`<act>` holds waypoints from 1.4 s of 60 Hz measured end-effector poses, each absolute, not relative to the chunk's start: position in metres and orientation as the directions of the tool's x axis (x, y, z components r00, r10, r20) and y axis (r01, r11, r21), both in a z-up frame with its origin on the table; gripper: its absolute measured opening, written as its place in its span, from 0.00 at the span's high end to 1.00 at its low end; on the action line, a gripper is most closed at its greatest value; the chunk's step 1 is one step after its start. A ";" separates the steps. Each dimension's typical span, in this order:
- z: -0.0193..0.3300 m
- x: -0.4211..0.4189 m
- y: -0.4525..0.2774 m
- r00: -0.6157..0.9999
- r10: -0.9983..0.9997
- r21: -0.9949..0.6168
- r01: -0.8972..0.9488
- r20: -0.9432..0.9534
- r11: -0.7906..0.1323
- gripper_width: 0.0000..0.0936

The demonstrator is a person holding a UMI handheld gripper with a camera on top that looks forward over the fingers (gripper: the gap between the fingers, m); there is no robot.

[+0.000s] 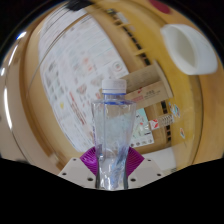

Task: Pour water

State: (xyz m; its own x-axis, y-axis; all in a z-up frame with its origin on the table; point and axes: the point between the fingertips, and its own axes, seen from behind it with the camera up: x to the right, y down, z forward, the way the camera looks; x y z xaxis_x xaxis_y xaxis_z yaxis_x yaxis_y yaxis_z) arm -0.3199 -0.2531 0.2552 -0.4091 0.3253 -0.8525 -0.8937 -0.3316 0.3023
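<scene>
Our tongs (112, 168) pinch the clear water bottle (111, 135) from both sides, and it stands straight up between them. Past it we see the wooden table (45, 120), a cardboard box (150, 88), and a white cup (188, 48) near the far edge.

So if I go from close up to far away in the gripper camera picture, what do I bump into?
Gripper fingers closed on the water bottle → cardboard box behind it → white bowl, farthest away.

Home or classroom-like room, wooden table (45, 110), printed chart sheets (78, 68), cardboard box (150, 85)
</scene>
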 end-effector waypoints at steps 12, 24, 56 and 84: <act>0.199 -0.277 -0.243 -0.663 0.242 0.600 -0.747 -0.709 -0.287 0.68; 0.208 -0.282 -0.246 -0.640 0.210 0.561 -0.758 -0.739 -0.334 0.67; 0.334 -0.140 -0.246 0.859 0.236 -0.874 -0.481 -0.455 0.065 0.67; 0.072 -0.030 -0.221 0.998 0.017 -0.955 0.068 0.066 -0.287 0.67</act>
State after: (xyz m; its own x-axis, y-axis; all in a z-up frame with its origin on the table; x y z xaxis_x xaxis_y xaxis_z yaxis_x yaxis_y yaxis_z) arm -0.0299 -0.2206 0.0724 0.9977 0.0166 0.0656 0.0676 -0.2872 -0.9555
